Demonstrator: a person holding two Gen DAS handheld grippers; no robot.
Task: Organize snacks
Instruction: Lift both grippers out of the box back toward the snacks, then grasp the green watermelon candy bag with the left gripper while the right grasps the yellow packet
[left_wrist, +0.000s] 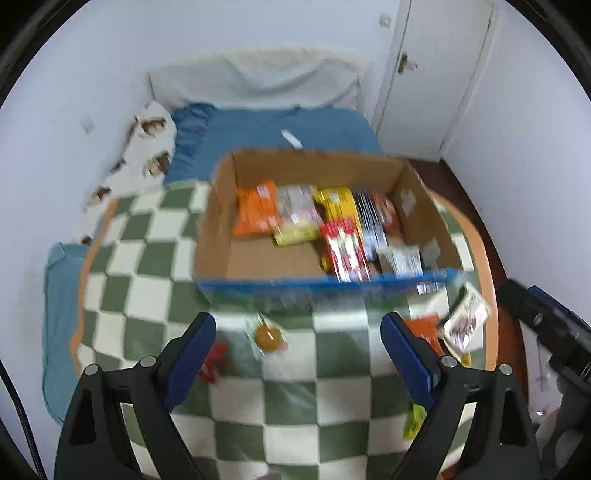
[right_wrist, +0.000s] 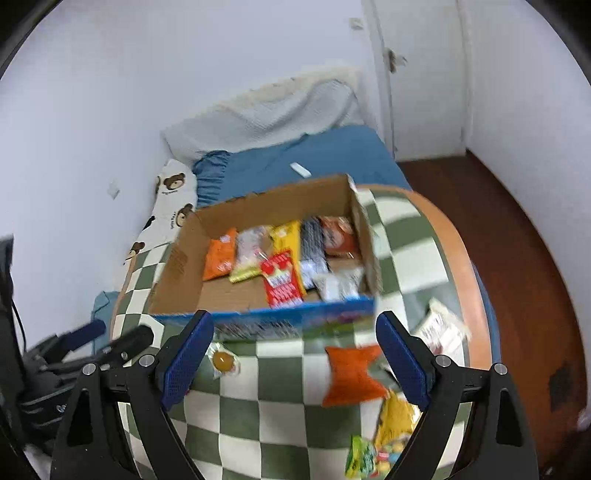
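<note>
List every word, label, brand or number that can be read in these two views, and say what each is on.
None can be read.
Snack packets in the box: printing shows, blurred beyond reading.
Box blue front: print smeared, unreadable.
White packet on the table: dark print, blurred.
Bear pillow: small lettering under the bears, too small to read.
Both grippers, left and right, are open and carry no visible text.

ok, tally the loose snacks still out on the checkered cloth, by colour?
Right wrist view, some blurred:
Orange packet: 1
Yellow packet: 1
Green packet: 1
White packet: 1
Clear-wrapped amber round snack: 1
Red packet, left wrist view only: 1
Total: 6
</note>
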